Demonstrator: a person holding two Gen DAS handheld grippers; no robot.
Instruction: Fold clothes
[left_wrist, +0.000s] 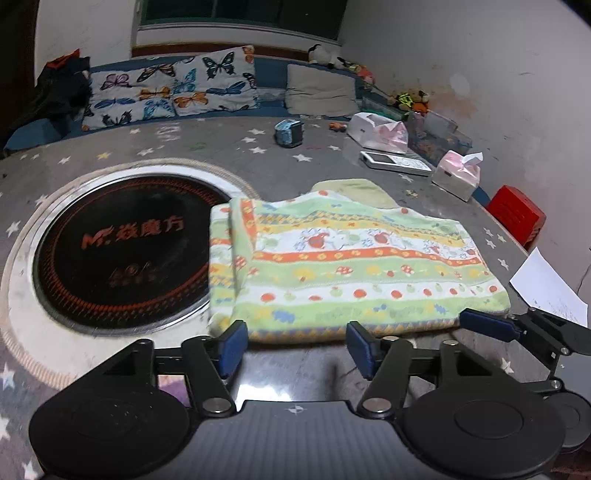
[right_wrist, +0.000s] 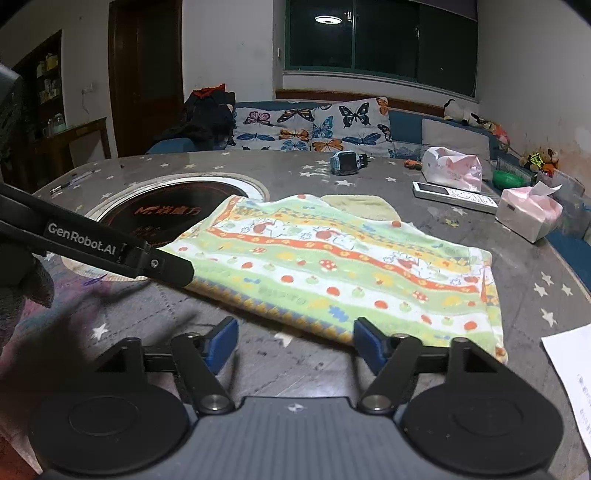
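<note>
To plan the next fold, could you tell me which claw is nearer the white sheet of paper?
Right. The right claw sits by the towel's near-right corner, beside the paper; the left claw faces the towel's near-left edge.

**Bench clutter, non-task**

Grey star-print bench (right_wrist: 369, 173) with round black inset cooktop (left_wrist: 122, 251). Blue smartwatch (right_wrist: 347, 162), white remote control (right_wrist: 454, 196), pink tissue box (right_wrist: 526, 214), white paper sheet (left_wrist: 550, 288). Butterfly-print pillows (right_wrist: 314, 125) on sofa behind.
</note>
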